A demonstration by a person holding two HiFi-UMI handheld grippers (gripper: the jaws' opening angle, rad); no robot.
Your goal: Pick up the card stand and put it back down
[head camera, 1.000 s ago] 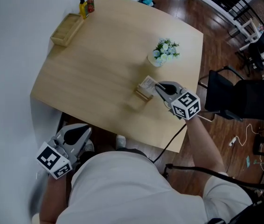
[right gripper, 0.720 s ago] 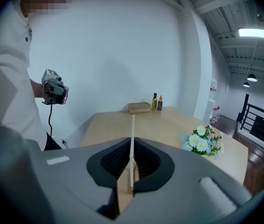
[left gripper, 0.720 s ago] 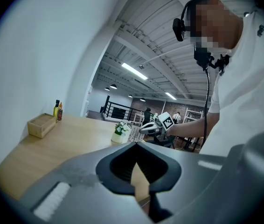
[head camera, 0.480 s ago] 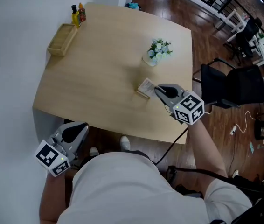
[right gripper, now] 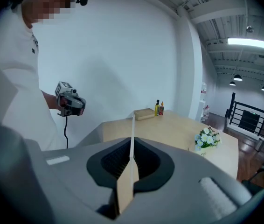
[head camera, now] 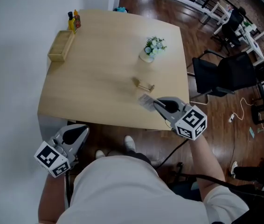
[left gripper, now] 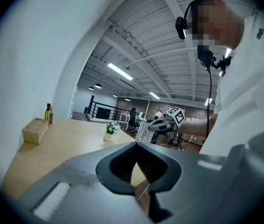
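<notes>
The card stand shows as two parts. Its small wooden base (head camera: 143, 84) lies on the light wood table (head camera: 94, 87). Its white card (head camera: 146, 101) is off the base and above the table's near right edge, with my right gripper (head camera: 154, 102) shut on it. The right gripper view shows the card (right gripper: 132, 134) edge-on, upright between the closed jaws of that gripper (right gripper: 131, 164). From the left gripper view, the card (left gripper: 142, 130) stands out in front of the right gripper (left gripper: 162, 124). My left gripper (head camera: 82, 131) hangs below the table's near left corner, shut and empty (left gripper: 136, 160).
A white pot of flowers (head camera: 149, 48) stands beyond the base. A wooden box (head camera: 61, 45) and two bottles (head camera: 72, 20) sit at the far left corner. A black chair (head camera: 225, 73) stands right of the table. A white wall runs along the left.
The right gripper has drawn back toward the near table edge with the card, which has left the wooden base on the table. The left gripper has stayed put.
</notes>
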